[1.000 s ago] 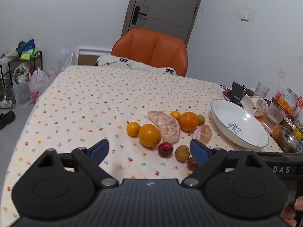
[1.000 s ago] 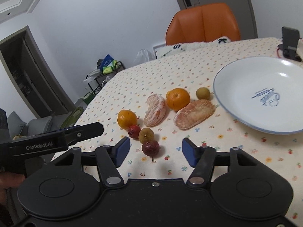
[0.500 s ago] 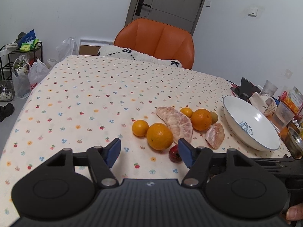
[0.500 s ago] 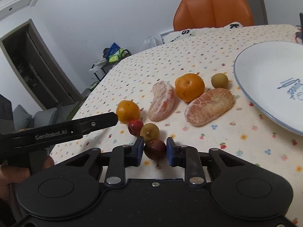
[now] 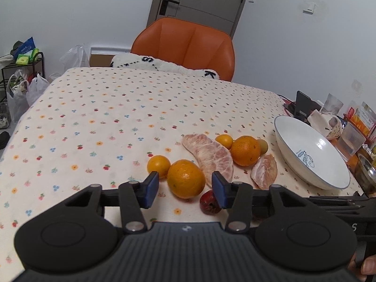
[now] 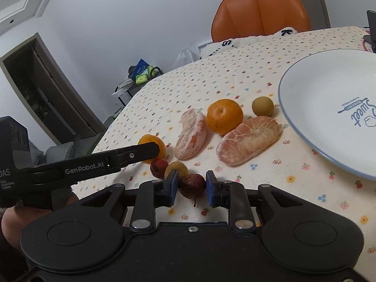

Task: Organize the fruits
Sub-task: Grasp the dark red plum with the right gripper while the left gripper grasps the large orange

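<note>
So far the white plate [image 6: 305, 75] holds nothing and every fruit lies beside it on the tablecloth [image 5: 94, 117], the right gripper [image 6: 191, 186] clamping a dark red fruit [image 6: 192, 185], the left gripper [image 5: 184, 189] spread wide around a large orange [image 5: 185, 178].

My right gripper [image 6: 191, 186] is clamped on a dark red fruit [image 6: 192, 185], both blue pads touching it. Just beyond sit a yellowish fruit [image 6: 177, 168] and another red fruit [image 6: 158, 167]. My left gripper [image 6: 150, 151] reaches in from the left over a small orange [image 6: 152, 139]. The white plate [image 6: 329, 108] lies far right.
</note>
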A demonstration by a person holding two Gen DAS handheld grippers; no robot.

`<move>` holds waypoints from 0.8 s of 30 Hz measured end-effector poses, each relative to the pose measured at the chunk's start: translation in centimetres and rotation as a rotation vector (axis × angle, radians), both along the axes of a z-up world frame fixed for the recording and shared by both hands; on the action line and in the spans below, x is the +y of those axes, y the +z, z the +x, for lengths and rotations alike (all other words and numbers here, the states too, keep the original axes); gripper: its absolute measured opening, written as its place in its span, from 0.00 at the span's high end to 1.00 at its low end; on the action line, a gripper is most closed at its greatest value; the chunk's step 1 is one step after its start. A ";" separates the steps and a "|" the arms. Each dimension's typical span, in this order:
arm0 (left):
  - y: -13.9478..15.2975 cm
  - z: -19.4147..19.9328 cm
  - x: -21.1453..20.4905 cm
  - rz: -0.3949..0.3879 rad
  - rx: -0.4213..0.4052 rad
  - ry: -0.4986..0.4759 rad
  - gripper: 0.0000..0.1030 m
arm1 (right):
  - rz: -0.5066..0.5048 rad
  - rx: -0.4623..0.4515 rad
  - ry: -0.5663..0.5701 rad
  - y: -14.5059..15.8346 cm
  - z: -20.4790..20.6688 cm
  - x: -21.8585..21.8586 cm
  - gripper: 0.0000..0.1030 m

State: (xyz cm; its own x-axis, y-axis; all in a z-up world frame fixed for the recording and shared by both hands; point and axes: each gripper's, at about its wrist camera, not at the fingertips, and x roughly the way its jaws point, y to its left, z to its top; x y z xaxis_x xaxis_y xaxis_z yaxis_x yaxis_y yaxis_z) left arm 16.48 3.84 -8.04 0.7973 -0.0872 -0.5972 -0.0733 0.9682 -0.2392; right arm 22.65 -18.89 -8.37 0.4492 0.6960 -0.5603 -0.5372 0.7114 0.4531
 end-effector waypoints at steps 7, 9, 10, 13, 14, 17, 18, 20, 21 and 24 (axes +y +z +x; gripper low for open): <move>-0.6 0.8 0.0 -0.017 0.029 0.010 0.65 | 0.003 -0.006 -0.019 0.2 0.2 -0.9 0.77; -0.4 0.7 -0.1 -0.018 0.029 0.011 0.66 | 0.008 -0.007 -0.028 0.3 0.1 -1.3 0.77; -0.2 0.5 -0.1 -0.018 0.023 0.012 0.66 | 0.011 -0.012 -0.031 0.5 0.0 -1.4 0.77; 0.7 -0.1 -0.3 -0.011 0.005 0.016 0.66 | 0.021 -0.032 -0.041 1.1 -0.4 -2.0 0.77; 1.0 -0.4 -0.3 -0.007 -0.003 0.016 0.66 | 0.024 -0.038 -0.044 1.3 -0.6 -2.2 0.77; 1.9 -1.1 -0.6 0.002 -0.021 0.010 0.66 | 0.032 -0.049 -0.052 1.7 -0.9 -2.7 0.77; 2.1 -1.3 -0.7 0.003 -0.026 0.009 0.66 | 0.033 -0.052 -0.056 1.9 -1.0 -2.9 0.77; 2.5 -1.6 -1.0 0.005 -0.036 0.005 0.66 | 0.038 -0.061 -0.063 2.3 -1.2 -3.3 0.77; 2.7 -1.8 -1.1 0.005 -0.040 0.004 0.66 | 0.039 -0.067 -0.066 2.5 -1.4 -3.5 0.77; 3.1 -2.0 -1.7 0.005 -0.046 -0.002 0.66 | 0.045 -0.083 -0.078 3.0 -1.7 -4.3 0.77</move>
